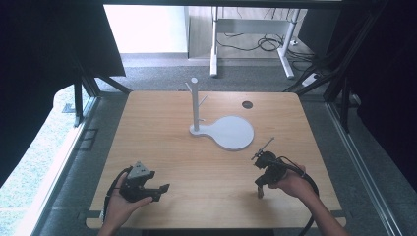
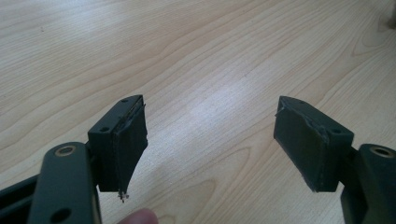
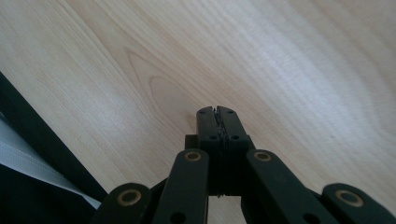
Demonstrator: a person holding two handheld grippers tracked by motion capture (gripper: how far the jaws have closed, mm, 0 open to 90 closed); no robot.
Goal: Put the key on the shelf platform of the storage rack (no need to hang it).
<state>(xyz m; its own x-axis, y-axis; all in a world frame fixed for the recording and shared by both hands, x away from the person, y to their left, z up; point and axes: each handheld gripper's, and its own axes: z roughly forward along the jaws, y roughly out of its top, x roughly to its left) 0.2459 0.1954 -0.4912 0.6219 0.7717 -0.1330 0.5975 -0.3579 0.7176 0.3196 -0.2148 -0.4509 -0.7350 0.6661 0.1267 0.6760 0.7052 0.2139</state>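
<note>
A white stand with short pegs rises from a white base whose round plate lies at the middle of the wooden table. My left gripper is held low near the front left of the table, pointing right. In the left gripper view its jaws stand wide apart over bare wood, with nothing between the pads. My right gripper is at the front right, tilted down toward the tabletop. In the right gripper view its jaws are pressed together with nothing held, tips just above the wood.
A small dark round hole sits in the table near the back right. Black frame struts stand at both sides of the table. Beyond the far edge are a desk's white legs and cables on the floor. The table's front edge lies close to both hands.
</note>
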